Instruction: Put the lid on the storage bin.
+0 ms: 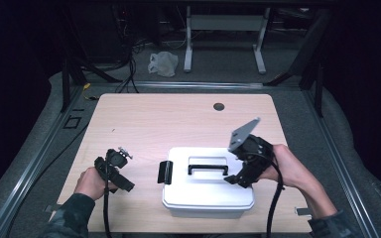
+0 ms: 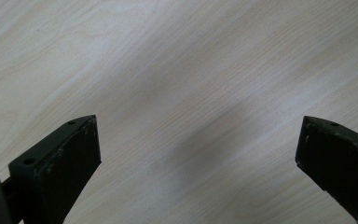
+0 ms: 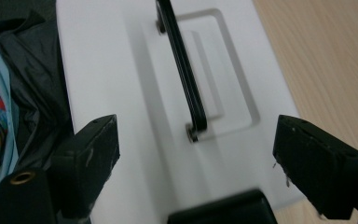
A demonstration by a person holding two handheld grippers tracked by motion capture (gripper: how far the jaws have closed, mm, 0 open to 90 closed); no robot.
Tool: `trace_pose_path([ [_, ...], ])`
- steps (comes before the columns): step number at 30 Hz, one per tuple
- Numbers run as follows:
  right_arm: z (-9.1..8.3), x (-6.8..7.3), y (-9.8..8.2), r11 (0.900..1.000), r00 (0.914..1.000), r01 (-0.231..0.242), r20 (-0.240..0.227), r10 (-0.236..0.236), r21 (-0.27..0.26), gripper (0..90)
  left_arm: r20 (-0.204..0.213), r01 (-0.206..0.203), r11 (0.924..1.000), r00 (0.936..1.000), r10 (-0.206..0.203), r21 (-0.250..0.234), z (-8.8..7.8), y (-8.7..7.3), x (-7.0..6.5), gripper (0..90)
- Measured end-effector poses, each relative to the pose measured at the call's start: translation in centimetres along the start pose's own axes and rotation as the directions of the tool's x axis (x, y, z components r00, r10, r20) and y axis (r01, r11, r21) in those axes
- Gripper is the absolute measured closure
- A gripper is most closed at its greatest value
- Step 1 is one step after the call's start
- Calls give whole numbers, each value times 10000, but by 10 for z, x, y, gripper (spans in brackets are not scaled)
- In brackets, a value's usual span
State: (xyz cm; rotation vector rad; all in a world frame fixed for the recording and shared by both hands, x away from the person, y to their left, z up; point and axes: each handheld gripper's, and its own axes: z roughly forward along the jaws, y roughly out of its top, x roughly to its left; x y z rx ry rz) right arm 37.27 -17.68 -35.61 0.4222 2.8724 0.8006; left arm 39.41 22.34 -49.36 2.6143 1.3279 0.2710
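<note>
The left tool [image 1: 121, 171] sat low over the bare bench [image 1: 144, 124], well apart from the white box [image 1: 206, 196], and its jaws stood spread with nothing between them; in the left gripper view they framed plain wood grain only. The box lay near the front edge of the bench, a little right of centre, its lid on. A black latch [image 1: 164, 172] stood at its left end, and a black handle [image 1: 208, 169] lay flat in the recess of the lid. The right tool [image 1: 239, 181] hung over the right end of the box, jaws wide apart and gripping nothing. In the right gripper view a second black latch [image 3: 221, 210] showed at the near end, low between the jaws, with the handle running away beyond it.

The step in hand looked like freeing that right-end latch. To do it well, the right tool should have come down squarely onto the clip and caught its free edge rather than the lid. The left tool might have steadied the far end, since a light box could slide.
</note>
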Motion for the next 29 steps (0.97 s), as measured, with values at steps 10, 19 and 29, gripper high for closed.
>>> trace_pose_path([
  [10, -22, 0, -96, 9513, 9402, -2879, 1562, 3027, -1105, 0, -71, 88, 10000, 9999, -88, -16, 1, 1, 2, 0],
  [19, 20, -11, -157, 8738, 8315, -4856, 2951, 4706, -251, 0, -161, 112, 9998, 9998, -114, -134, 2, -1, 4, 0],
  [29, 27, -18, -172, 8455, 7921, -5339, 3442, 5042, -99, 0, -162, 158, 9995, 9997, -162, -259, 4, 0, 2, 0],
])
